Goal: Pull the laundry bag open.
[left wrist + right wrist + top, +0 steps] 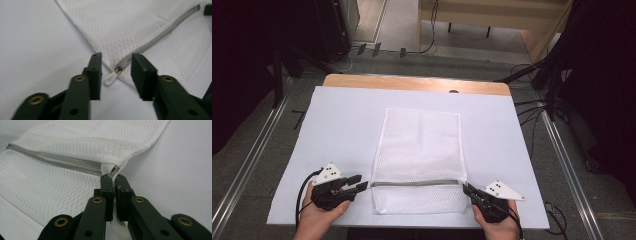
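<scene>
A white mesh bag [422, 150] lies flat on the white table cover, with a grey zipper [417, 183] running across near its front end. My left gripper [362, 182] is open at the zipper's left end. In the left gripper view the white zipper pull [110, 78] lies on the cover between the jaws of that gripper [116, 75], untouched. My right gripper [466, 188] is shut on the bag's right edge at the zipper end. The right gripper view shows this gripper [113, 181] pinching the mesh bag [75, 152] at its seam, beside the grey zipper [62, 161].
A white sheet [342, 125] covers most of the wooden table [412, 82]. Dark stands and cables sit on the floor at the left, right and back. Metal rails [252, 155] run along both sides of the table.
</scene>
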Tool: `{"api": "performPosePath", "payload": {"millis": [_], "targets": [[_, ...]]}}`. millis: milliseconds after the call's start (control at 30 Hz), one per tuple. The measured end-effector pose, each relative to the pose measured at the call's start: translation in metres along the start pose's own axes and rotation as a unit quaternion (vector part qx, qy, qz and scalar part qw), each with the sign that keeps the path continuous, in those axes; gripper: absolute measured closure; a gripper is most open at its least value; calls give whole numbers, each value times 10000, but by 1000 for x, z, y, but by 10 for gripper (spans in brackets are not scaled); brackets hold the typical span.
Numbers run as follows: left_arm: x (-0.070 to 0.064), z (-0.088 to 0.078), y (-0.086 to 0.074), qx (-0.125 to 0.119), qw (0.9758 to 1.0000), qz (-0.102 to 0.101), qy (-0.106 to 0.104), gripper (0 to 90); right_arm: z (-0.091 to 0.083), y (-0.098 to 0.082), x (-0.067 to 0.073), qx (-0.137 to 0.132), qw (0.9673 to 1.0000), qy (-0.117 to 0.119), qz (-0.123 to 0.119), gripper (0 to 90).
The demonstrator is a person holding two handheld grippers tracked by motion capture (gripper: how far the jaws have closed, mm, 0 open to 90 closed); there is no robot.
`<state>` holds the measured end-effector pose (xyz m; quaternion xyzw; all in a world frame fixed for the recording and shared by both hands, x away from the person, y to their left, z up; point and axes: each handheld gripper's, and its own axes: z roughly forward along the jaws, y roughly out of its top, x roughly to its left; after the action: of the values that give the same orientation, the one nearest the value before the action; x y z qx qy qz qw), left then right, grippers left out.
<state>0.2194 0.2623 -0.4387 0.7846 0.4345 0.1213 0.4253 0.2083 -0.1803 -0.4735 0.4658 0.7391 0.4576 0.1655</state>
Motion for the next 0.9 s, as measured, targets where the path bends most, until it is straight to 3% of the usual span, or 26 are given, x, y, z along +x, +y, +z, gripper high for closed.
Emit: {"api": "performPosePath", "payload": {"millis": [67,133,200,300,367,400,433,467,600,700,800,900], "targets": [[-2,-4,2,-309,9995,-3,72,445,0,0,1,-3,10000,-10,-44,876],[-3,-9,4,-612,9980,-136,102,312,0,0,0,-15,10000,-29,-22,874],[-4,-14,6,-825,9963,-92,230,243,0,-1,-1,-71,10000,-50,-32,833],[0,-18,3,-961,9953,28,145,119,1,-1,-5,-132,9998,-130,6,550],[4,-19,1,-1035,9945,15,125,100,-1,0,-12,-130,9994,-277,157,375],[6,-19,0,-1077,9941,-41,156,100,-1,0,-12,-130,9994,-277,157,375],[8,-20,-1,-1124,9935,-96,165,100,-6,2,-16,-199,9990,-345,218,296],[11,-21,-2,-1195,9927,-123,133,100,-6,2,-16,-199,9990,-345,218,296],[19,-28,-5,-1451,9893,-146,77,91,-14,5,-25,-309,9975,-607,191,133],[21,-31,-6,-1543,9879,-104,134,91,-17,5,-31,-251,9959,-855,171,95],[23,-31,-8,-1558,9877,35,89,85,-20,5,-40,-255,9965,-777,163,30],[27,-31,-8,-1538,9880,-28,105,71,-26,6,-50,-345,9964,-749,180,3]]}}
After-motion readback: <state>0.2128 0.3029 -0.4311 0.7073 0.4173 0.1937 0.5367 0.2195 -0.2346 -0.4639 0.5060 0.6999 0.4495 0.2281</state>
